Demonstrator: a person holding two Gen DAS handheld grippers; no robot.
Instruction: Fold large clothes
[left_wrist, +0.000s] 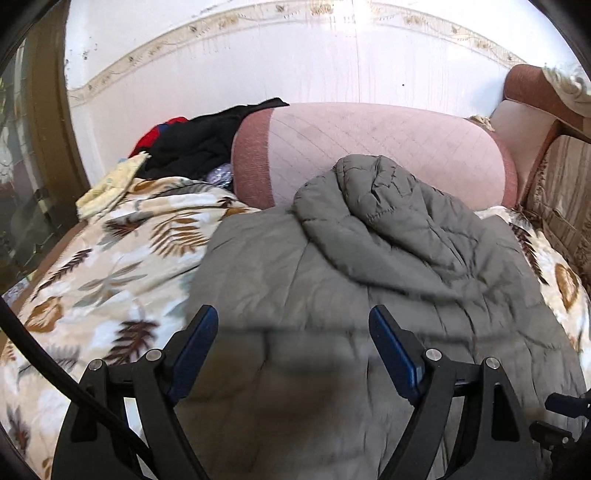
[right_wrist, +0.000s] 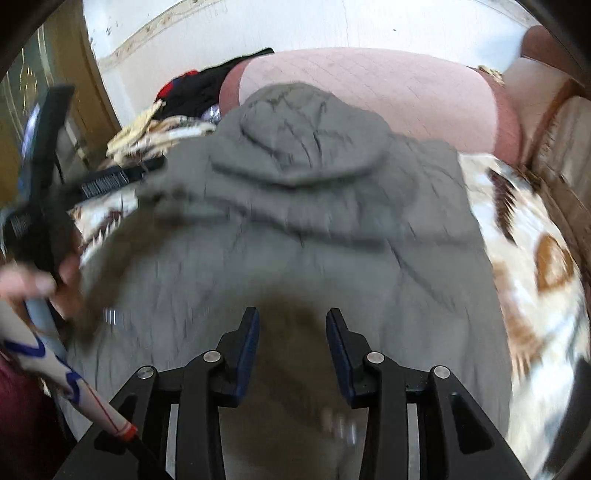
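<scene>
1. Background: white wall (left_wrist: 295, 62) with a pale floral border strip; brown wooden door frame (left_wrist: 55, 110) at far left.
2. Far left on the bed: heap of black and red clothes (left_wrist: 192, 144), a crumpled pale yellow cloth (left_wrist: 107, 184) just in front of it.
3. Cream bedspread with brown leaf print (left_wrist: 110, 251) covers the bed and shows on both sides of the jacket.
4. Left gripper (left_wrist: 291, 321): jaws spread wide, nothing between the blue pads, released. It hangs over the near left part of the jacket; fabric below it is blurred. In the right wrist view it sits at the left edge over the jacket's left side, gripped by a hand (right_wrist: 55, 280) with a white sleeve with blue pattern (right_wrist: 40, 358).
5. Task item: grey quilted puffer jacket with hood (left_wrist: 369, 266) lies spread on the bedspread at centre, hood at the far end, bunched and touching the bolster.
6. Long pink quilted bolster cushion (left_wrist: 369, 147) with darker pink end bands lies across the far side, behind the hood.
7. Right gripper (right_wrist: 291, 321): jaws partly apart, gap empty, not grasping anything; over the near middle of the jacket. View is motion-blurred.
8. Far right: brown upholstered sofa arm (left_wrist: 535, 92), patterned beige cushion (left_wrist: 565, 206) below it.
</scene>
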